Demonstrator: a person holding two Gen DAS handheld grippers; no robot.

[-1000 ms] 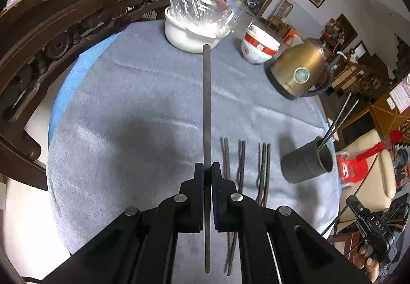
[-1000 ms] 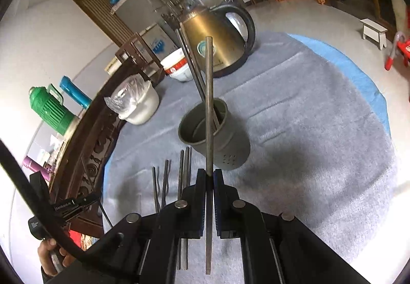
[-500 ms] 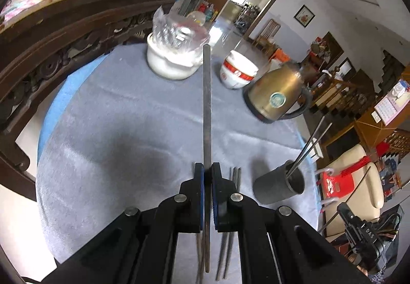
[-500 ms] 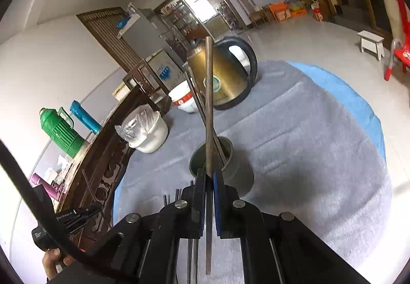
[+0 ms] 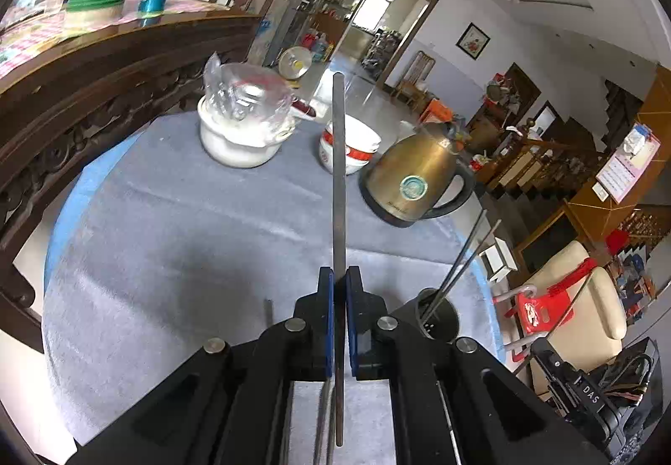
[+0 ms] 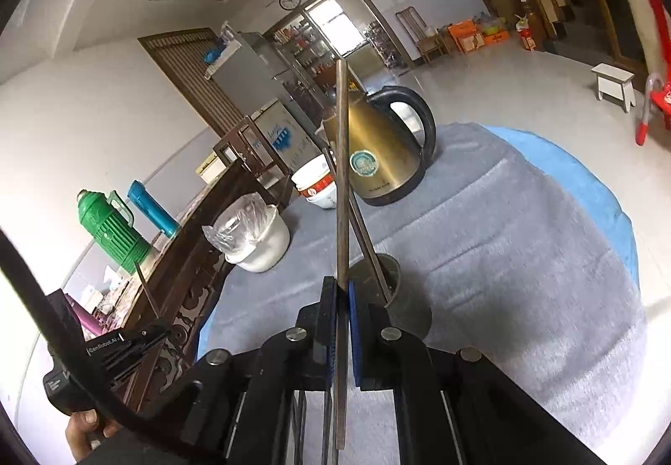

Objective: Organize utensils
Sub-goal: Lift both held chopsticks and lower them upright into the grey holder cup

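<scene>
Above the grey cloth [image 5: 176, 238] — both jaws (left [image 5: 339, 280], right [image 6: 342, 293]) clamped on one chopstick each [image 5: 339, 171] [image 6: 342, 171]

Round table [image 5: 159, 238] with a fuzzy grey cloth over a blue one. Sitting on it: white pot [image 5: 241, 144] with a plastic bag on top, 1 red-and-white bowl stack [image 5: 356, 148], a brass kettle [image 5: 413, 182], and a dark grey utensil cup [image 5: 438, 316] with 2 chopsticks [image 5: 463, 263] in it.
</scene>
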